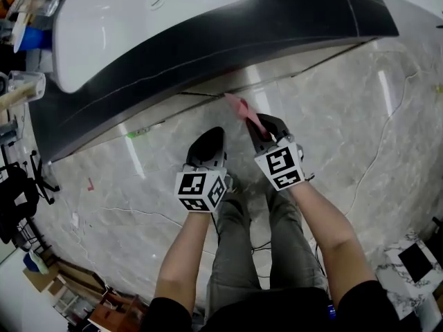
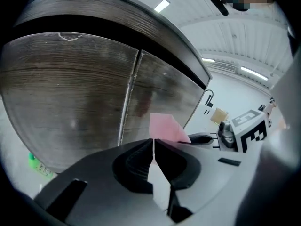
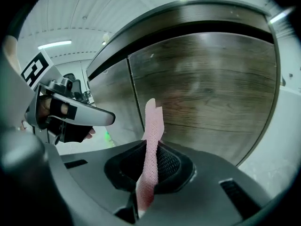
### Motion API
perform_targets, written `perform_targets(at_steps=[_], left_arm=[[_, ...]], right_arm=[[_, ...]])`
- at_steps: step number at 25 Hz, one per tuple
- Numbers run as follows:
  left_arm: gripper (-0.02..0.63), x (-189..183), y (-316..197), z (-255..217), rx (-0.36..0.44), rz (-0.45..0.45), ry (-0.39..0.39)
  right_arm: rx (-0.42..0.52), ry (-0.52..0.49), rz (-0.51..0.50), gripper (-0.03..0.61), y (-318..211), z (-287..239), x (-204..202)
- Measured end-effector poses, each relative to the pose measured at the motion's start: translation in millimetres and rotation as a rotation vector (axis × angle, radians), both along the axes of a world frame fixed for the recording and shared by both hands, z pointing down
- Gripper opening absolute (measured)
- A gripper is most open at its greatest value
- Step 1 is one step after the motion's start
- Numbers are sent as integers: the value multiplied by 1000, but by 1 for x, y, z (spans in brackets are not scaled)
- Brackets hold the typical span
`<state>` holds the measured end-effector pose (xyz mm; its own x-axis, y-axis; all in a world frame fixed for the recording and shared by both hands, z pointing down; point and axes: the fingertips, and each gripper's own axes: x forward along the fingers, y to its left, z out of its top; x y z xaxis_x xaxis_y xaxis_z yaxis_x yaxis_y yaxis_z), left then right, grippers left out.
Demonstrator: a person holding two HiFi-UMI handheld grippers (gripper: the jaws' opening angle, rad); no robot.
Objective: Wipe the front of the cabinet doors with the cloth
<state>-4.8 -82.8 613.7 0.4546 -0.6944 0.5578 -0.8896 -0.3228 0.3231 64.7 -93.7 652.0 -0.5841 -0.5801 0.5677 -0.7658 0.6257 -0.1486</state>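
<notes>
A pink cloth sticks up out of my right gripper, which is shut on it just in front of the cabinet. In the right gripper view the cloth stands upright between the jaws of the right gripper, close to the dark wood cabinet doors without clearly touching them. My left gripper hangs beside it, a little lower, shut with nothing in it. In the left gripper view the closed left gripper faces the doors and the vertical seam between them, with the cloth at the right.
A white countertop with a dark rim overhangs the doors. The floor is pale marble, with a thin cable lying on it. A small green thing lies at the cabinet's foot. Clutter and boxes crowd the left side.
</notes>
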Motion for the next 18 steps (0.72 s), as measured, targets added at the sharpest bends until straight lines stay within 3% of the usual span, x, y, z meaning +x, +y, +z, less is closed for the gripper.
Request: perform_targets(at_steps=[8,13,18], left_arm=[[17,-41,-2,12,-9,-66,-11],[17,-34,-9,20,-16,-74,2],[17,-20,-17,25,-20,-47,-4]], right_arm=[[-8,5,-45,44,-11,18,-43],[1,30,-78,44,-22,30,-48],[3,55,-45,44,-37,37,-29]])
